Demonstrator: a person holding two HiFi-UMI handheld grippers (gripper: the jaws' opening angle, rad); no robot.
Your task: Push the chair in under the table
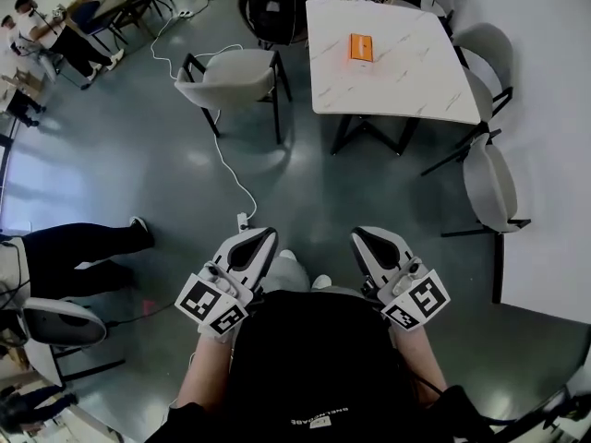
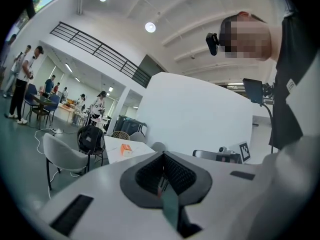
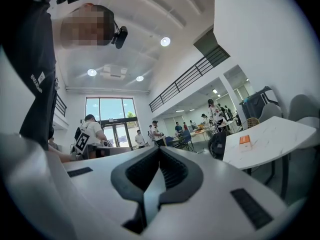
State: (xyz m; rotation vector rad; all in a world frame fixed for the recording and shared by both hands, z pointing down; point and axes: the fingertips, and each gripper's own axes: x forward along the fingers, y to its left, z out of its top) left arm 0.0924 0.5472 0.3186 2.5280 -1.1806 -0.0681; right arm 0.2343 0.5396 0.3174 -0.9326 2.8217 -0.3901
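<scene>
Left of the tabletop (image 1: 406, 77), the chair (image 1: 231, 74) stands out on the open floor, well apart from the edge, so we judge the push not yet begun. Nearer us, the left gripper (image 1: 261, 238) sits low at our waist, its fingers (image 2: 147, 174) clenched on nothing. The right gripper (image 1: 362, 238) is held the same way, fingers (image 3: 138, 175) pressed together and empty. We think a push needs no grasp, only a firm closed tip. Farther right, another chair (image 1: 488, 185) sits against the tabletop's side, roughly how ours should end.
</scene>
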